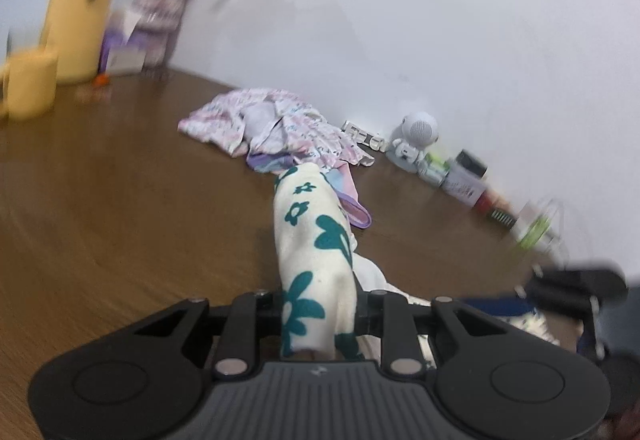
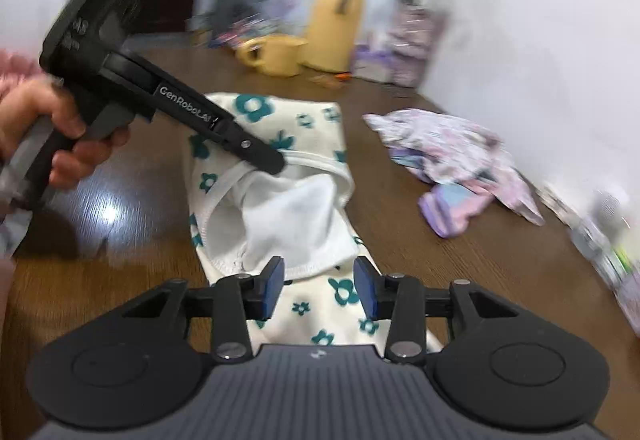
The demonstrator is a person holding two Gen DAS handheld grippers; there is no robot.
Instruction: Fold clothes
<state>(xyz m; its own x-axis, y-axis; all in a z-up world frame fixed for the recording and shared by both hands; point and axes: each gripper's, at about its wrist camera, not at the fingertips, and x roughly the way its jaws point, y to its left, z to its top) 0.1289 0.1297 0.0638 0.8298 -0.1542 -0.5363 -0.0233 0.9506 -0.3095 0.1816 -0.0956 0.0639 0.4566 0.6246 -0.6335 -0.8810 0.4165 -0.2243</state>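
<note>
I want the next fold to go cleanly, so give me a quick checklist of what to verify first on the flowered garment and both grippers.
1. Left gripper pinching the flowered garment: ok, cloth is bunched between its fingers.
2. Right gripper free of cloth: ok, it is open above the garment.
3. Garment lying flat: not ok, the white inside is turned out and rumpled.
4. Bare table beside the garment: ok.
5. Pile of other clothes kept apart: ok in the right wrist view.
</note>
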